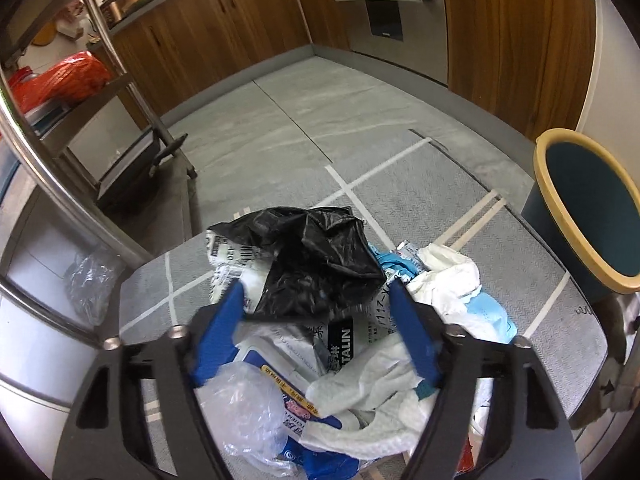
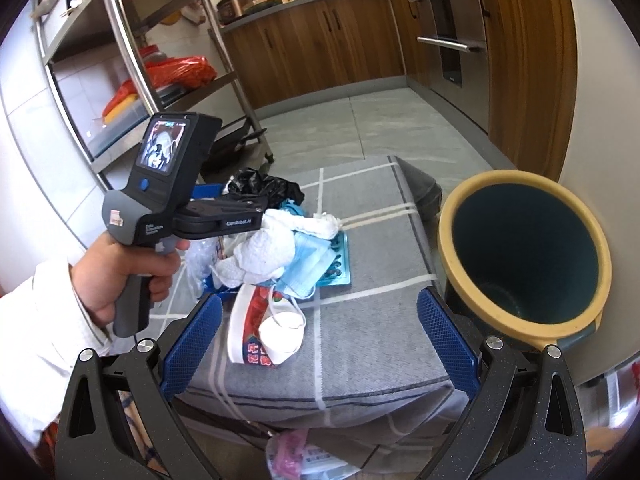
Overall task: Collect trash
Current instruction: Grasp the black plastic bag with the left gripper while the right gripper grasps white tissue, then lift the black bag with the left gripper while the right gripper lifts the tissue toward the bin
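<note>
Trash pile point(image 1: 320, 320) sits mid grey-cloth worktop point(image 2: 360, 340), bin point(image 2: 524, 256) just to its right. Left tongs point(image 1: 316, 312) half spread round the black plastic bag point(image 1: 320, 264), pads not pressing yet; right tongs point(image 2: 320, 340) spread wide, empty. Bag's prob v. light, soft, slippery & crushable, so pinch a bunched fold, not flat film.

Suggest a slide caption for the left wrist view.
Left claw straddling a crumpled black plastic bag atop mixed trash on a grey checked cushion, blue bin with yellow rim alongside.

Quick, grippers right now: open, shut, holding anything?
Left gripper: open around the black bag, not clamped on it.
Right gripper: open, holding nothing.
</note>
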